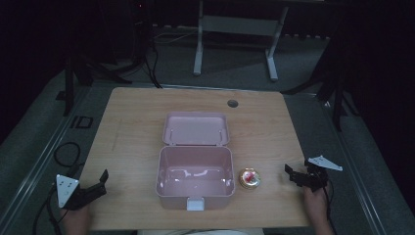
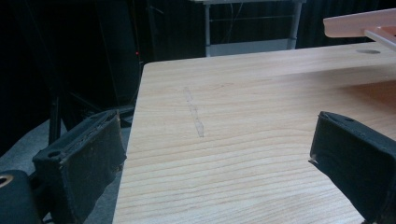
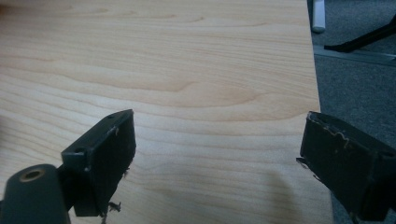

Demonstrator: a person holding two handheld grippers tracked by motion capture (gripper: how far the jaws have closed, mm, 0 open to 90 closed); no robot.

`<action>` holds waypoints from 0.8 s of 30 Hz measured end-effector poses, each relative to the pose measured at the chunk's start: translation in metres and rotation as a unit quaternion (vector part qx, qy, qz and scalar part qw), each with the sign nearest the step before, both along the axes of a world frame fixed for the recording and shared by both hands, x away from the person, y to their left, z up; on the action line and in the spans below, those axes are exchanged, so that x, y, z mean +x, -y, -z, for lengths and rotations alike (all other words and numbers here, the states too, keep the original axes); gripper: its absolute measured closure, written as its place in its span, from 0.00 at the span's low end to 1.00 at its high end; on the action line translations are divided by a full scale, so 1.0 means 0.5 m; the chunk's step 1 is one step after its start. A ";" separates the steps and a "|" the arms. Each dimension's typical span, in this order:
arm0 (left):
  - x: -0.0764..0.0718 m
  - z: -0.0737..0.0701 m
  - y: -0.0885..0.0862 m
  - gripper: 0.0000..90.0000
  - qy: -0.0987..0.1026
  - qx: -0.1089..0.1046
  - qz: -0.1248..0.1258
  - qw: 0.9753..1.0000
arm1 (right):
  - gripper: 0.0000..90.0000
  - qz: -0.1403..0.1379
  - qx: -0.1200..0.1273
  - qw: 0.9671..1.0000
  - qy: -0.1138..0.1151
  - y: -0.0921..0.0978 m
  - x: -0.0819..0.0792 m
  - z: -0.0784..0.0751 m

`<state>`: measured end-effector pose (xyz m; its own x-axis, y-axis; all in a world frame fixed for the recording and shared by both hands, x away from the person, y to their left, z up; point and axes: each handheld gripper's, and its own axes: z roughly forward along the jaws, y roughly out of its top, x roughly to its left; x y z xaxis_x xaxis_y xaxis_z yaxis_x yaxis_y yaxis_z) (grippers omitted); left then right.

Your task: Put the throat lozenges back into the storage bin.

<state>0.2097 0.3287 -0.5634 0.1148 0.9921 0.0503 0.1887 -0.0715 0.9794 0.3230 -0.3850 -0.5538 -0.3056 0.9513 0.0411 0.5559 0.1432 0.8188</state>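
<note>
A pink plastic box [image 1: 195, 176] stands open in the middle of the wooden table [image 1: 127, 122], its lid [image 1: 196, 129] laid back behind it. A small round gold-rimmed object with a red centre [image 1: 249, 178] lies just right of the box. My left gripper [image 1: 102, 182] hovers at the table's near left corner, open, with bare wood between its jaws [image 2: 215, 154]. My right gripper [image 1: 292, 175] sits near the right edge, a hand's width right of the round object, open over bare wood [image 3: 217, 135]. The box lid's edge [image 2: 359, 24] peeks in at the top right of the left gripper view.
A round cable hole [image 1: 232, 103] is set in the table's far side. A faint scratch [image 2: 194, 113] marks the wood ahead of the left gripper. Grey floor, a white desk frame [image 1: 235, 39] and dark stands surround the table. Cables [image 1: 66, 154] lie on the floor at left.
</note>
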 end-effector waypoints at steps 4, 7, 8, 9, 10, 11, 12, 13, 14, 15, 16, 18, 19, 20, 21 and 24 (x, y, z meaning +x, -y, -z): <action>0.000 0.000 -0.002 0.04 0.001 -0.006 0.003 1.000 | 0.11 -0.006 -0.006 1.000 -0.011 -0.003 0.004 0.001; 0.000 0.000 -0.002 0.04 0.001 -0.007 0.003 1.000 | 0.11 -0.005 -0.002 1.000 -0.017 0.000 0.007 0.001; 0.000 0.000 -0.002 0.04 0.000 -0.007 0.003 1.000 | 0.11 -0.008 -0.003 1.000 -0.023 0.001 0.009 0.002; 0.000 0.000 -0.003 0.04 0.000 -0.007 0.005 1.000 | 0.11 -0.018 -0.002 0.999 -0.034 0.001 0.011 0.003; 0.000 0.000 -0.003 0.04 0.001 -0.007 0.006 1.000 | 0.11 -0.025 -0.008 0.999 -0.040 0.000 0.012 0.004; 0.000 0.000 -0.003 0.04 0.001 -0.008 0.006 1.000 | 0.11 -0.035 -0.012 0.998 -0.045 -0.001 0.013 0.004; 0.000 0.000 -0.004 0.04 0.002 -0.010 0.007 1.000 | 0.11 -0.049 -0.013 0.997 -0.056 -0.003 0.014 0.004; 0.000 0.000 -0.004 0.04 0.002 -0.012 0.008 1.000 | 0.11 -0.062 -0.017 0.996 -0.062 -0.005 0.015 0.003; 0.000 0.000 -0.005 0.04 0.002 -0.012 0.007 1.000 | 0.11 -0.078 -0.019 0.994 -0.068 -0.007 0.016 0.002; 0.000 0.000 -0.005 0.04 0.001 -0.012 0.008 1.000 | 0.11 -0.087 -0.026 0.993 -0.077 -0.009 0.016 0.001; 0.000 0.000 -0.005 0.04 0.001 -0.012 0.009 1.000 | 0.11 -0.098 -0.033 0.991 -0.083 -0.010 0.017 -0.001; 0.000 0.000 -0.005 0.04 0.001 -0.013 0.011 1.000 | 0.11 -0.125 -0.038 0.986 -0.102 -0.012 0.019 -0.005; 0.000 0.000 -0.006 0.04 0.000 -0.013 0.014 1.000 | 0.11 -0.131 -0.048 0.984 -0.107 -0.014 0.020 -0.008; 0.000 0.000 -0.006 0.04 0.001 -0.014 0.014 1.000 | 0.11 -0.141 -0.051 0.982 -0.115 -0.015 0.020 -0.011; 0.000 0.000 -0.006 0.04 0.001 -0.015 0.015 1.000 | 0.11 -0.152 -0.058 0.979 -0.120 -0.017 0.021 -0.015; 0.000 0.000 -0.006 0.04 0.001 -0.016 0.015 1.000 | 0.11 -0.181 -0.088 0.970 -0.140 -0.023 0.023 -0.027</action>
<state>0.2096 0.3319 -0.5636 0.1451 0.9892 0.0187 0.1840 -0.0455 0.9819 0.3348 -0.3736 -0.5405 -0.6208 0.7838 0.0177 0.6404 0.4939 0.5882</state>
